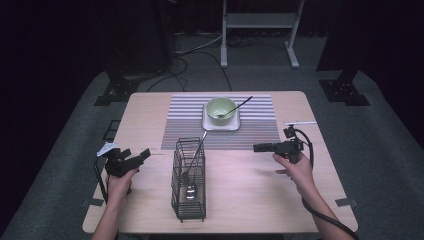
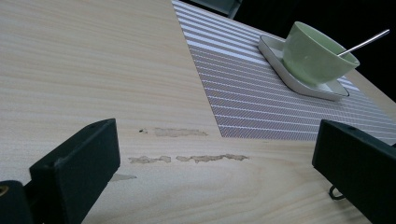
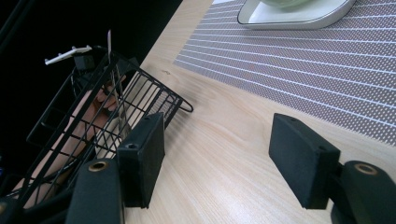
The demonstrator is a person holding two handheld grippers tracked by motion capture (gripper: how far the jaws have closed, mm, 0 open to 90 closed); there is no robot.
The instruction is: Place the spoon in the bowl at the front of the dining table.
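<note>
Black wire basket (image 1: 189, 180) stands upright at table (image 1: 250, 190) centre-front w/ a spoon (image 1: 192, 167) leaning inside. Right gripper (image 1: 261, 147) hovers just right of it, jaws wide, nothing between; left gripper (image 1: 141, 156) sits left of basket, also wide & empty. Green bowl (image 1: 221, 110) on striped mat (image 1: 260, 127) behind.

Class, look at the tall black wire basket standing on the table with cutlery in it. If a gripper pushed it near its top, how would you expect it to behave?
The wire basket stands tall on a narrow base, so a high push would probably tip it rather than slide it. Its open wire walls suggest it is light and stiff. The spoon leaning inside would likely shift and rattle.
</note>
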